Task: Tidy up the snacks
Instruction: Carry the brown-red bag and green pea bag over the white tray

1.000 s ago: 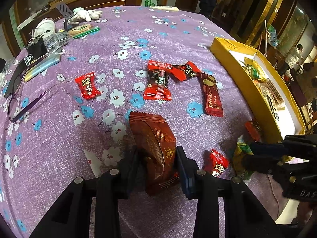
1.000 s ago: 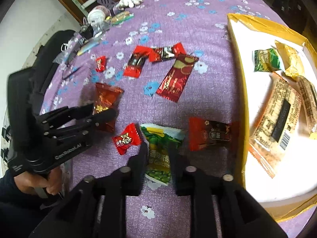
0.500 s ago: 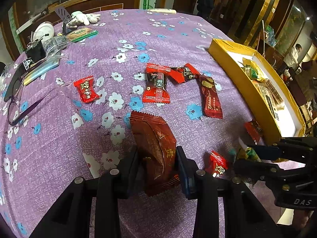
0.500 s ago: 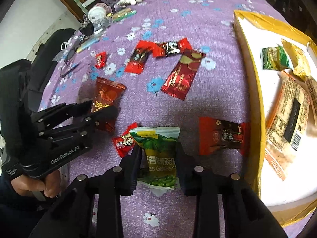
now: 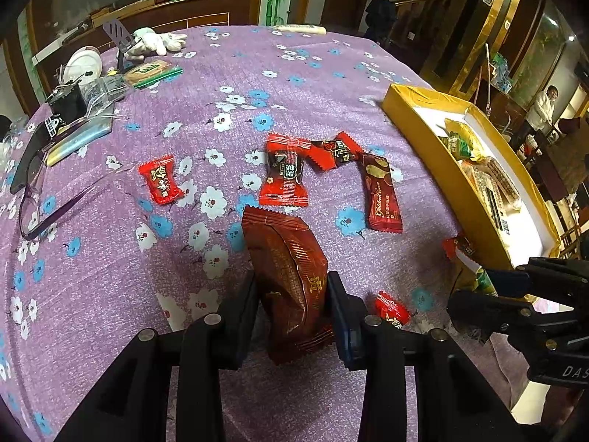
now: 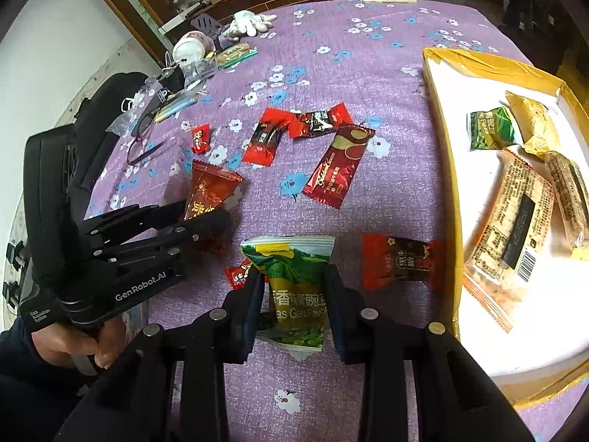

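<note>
purple cloth, two snacks pinched

purple flowered cloth covers the desk (image 5: 294,73), with red-wrapped snacks scattered across its middle. the left gripper (image 5: 292,309) slants steeply down toward the cloth, its fingers (image 5: 241,316) pinching the lower half of a dark red-brown packet (image 5: 285,269), which stands tilted up out of the grip. in the right wrist view a hand (image 6: 70,346) grips that tool's handle from the lower left.

the right gripper (image 6: 294,302) points down at a similar slant, just beside the left one, and its fingers (image 6: 340,313) are pressed on the sides of a green pea packet (image 6: 294,280), whose top edge rises above them. a small red candy (image 6: 239,276) lies just left of the packet, and a red-and-black packet (image 6: 401,261) lies just right, near the wall of the yellow box (image 6: 447,169). inside the box lie another green packet (image 6: 489,129), a yellow one and two long bars.
</note>
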Demonstrator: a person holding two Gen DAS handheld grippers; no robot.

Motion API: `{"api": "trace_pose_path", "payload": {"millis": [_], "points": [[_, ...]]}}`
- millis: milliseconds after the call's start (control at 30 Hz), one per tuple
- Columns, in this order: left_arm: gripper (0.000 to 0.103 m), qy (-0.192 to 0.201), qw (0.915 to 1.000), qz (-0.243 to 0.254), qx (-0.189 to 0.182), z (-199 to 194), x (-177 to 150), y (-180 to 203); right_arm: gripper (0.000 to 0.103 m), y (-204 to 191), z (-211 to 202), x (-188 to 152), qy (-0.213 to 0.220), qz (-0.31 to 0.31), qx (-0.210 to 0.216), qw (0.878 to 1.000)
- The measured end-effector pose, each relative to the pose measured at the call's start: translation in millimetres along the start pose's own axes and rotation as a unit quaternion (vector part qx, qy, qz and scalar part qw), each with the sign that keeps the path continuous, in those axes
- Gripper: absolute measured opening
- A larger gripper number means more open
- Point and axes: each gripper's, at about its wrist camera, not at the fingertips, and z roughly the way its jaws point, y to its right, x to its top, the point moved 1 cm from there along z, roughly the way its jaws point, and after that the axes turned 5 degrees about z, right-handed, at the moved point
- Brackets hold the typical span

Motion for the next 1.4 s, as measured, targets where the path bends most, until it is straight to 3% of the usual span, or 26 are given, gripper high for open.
{"api": "trace_pose_path", "payload": {"millis": [1400], "points": [[0.038,0.024,0.9997,0.005,0.011,-21.6,-1.9,7.7,0.031,-1.2,-19.2,-6.1,0.024,0.008,0.018,1.000]]}}
